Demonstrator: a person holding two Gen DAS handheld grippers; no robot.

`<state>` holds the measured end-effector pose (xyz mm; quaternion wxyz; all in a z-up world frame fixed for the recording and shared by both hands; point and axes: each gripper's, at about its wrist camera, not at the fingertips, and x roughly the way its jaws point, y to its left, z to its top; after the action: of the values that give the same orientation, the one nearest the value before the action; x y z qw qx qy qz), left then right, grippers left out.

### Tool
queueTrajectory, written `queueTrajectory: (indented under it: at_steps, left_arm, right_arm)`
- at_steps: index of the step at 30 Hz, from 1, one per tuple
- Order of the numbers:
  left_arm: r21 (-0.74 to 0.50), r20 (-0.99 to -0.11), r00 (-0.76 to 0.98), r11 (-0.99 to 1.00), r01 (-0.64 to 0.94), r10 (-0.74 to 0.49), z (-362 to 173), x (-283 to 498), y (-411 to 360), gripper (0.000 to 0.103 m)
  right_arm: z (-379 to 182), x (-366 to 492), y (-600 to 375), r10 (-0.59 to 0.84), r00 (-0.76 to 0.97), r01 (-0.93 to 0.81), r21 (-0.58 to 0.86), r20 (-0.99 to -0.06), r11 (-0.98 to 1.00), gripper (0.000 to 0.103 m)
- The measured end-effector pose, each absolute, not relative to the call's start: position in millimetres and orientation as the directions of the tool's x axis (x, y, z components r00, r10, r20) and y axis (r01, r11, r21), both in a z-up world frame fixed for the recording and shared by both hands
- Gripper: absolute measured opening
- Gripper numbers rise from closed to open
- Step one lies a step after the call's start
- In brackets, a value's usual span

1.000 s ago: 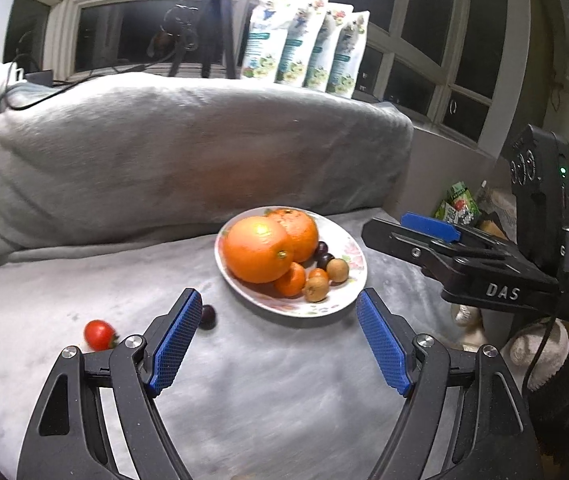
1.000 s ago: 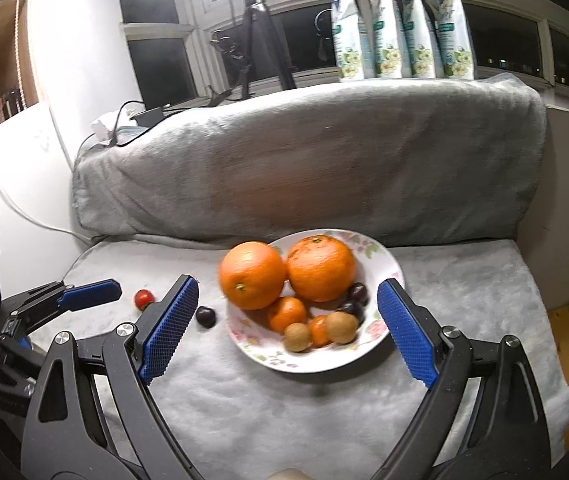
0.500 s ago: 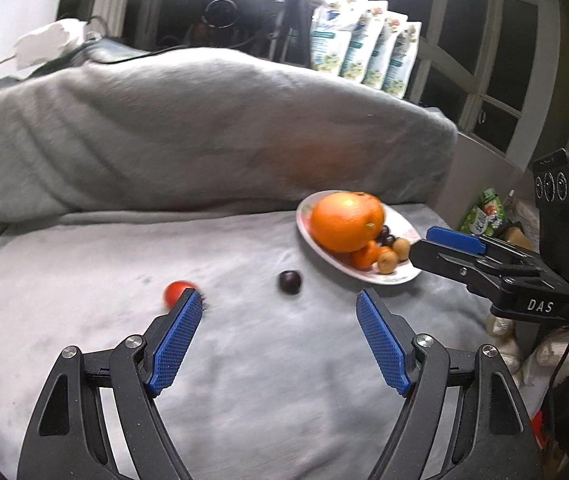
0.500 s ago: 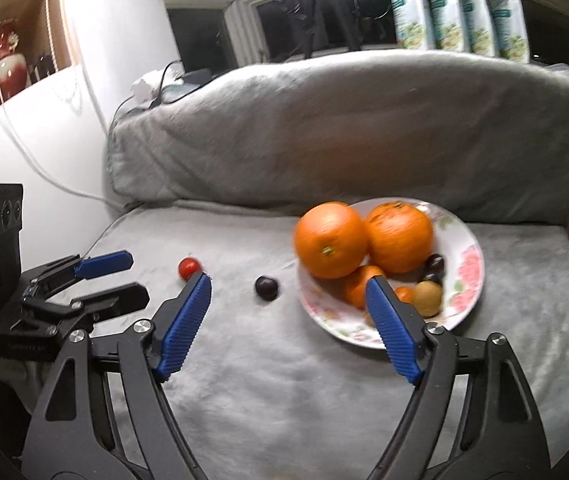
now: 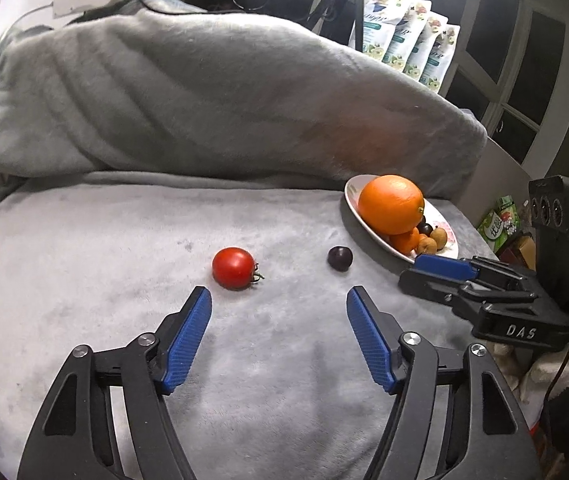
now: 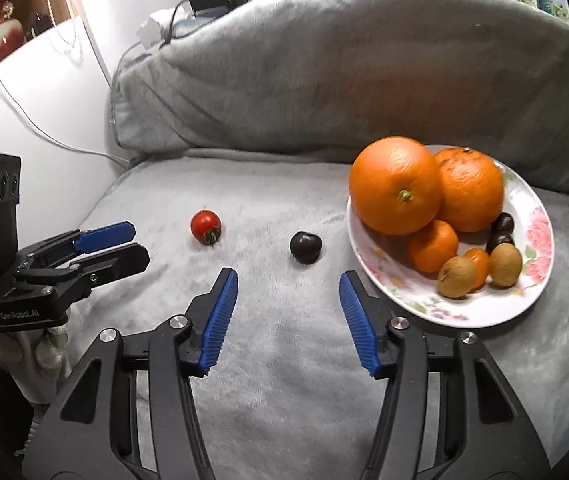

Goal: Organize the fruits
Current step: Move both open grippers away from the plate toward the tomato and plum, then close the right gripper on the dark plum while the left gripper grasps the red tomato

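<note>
The left gripper [image 5: 278, 296] is spread wide with nothing between its blue pads, held low over the grey blanket [image 5: 124, 264]. Just beyond its left fingertip lies the red tomato [image 5: 233, 268], resting on the blanket, its stem end turned toward the plate [image 5: 368, 232]. The dark cherry [image 5: 340, 258] sits farther along, between the tomato and the plate, near the plate's edge but not touching it. The right gripper [image 6: 288, 282] is also wide open and empty; the cherry [image 6: 305, 247] lies just ahead of the gap between its fingertips, and the tomato [image 6: 205, 227] sits beyond the cherry on the side away from the plate [image 6: 540, 236]. On the plate are two large oranges [image 6: 398, 186], small mandarins, brown round fruits and dark cherries piled together.
</note>
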<state>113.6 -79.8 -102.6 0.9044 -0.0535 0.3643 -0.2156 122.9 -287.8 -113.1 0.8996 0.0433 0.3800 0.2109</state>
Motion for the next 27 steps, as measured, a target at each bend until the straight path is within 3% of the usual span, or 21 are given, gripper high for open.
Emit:
queueTrajectory:
  at_steps: [5, 27]
  left_arm:
    - [-0.278, -0.644, 0.623, 0.895, 0.349, -0.444, -107.7, 122.3, -78.0, 0.062]
    - [-0.322, -0.655, 0.591, 0.881, 0.346, -0.471, -123.9, 158.9, -73.5, 0.049]
  right_arm:
    - [-120.7, 131.6, -273.0, 0.401, 0.597, -0.356, 0.218, -0.695, 0.909, 0.045]
    - [-138.7, 170.0, -244.4, 0.252, 0.593, -0.254, 0.120, -0.765, 0.960, 0.037]
